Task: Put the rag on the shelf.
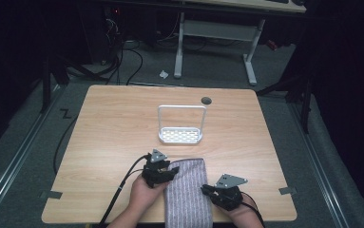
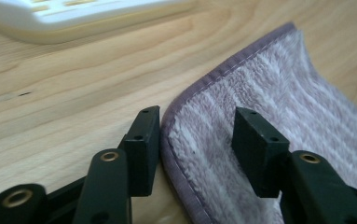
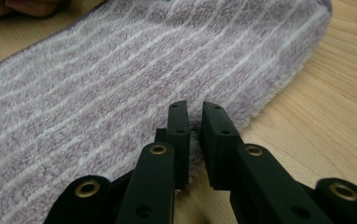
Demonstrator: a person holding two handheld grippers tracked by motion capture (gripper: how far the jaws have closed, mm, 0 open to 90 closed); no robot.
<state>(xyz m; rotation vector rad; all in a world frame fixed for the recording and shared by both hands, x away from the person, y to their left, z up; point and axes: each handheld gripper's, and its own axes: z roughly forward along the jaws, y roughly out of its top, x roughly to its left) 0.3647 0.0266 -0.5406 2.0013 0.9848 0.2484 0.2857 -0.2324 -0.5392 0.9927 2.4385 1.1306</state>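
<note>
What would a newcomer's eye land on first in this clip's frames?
A folded purple striped towel lies at the table's near edge, between two hand-held tongs. The right tongs are pinched on its right edge, while the left tongs stand open astride its left hem. Beyond it, mid-table, stands a white rack.

Lab: cabled floor (image 1: 122, 57), bench legs (image 1: 250, 61)
</note>
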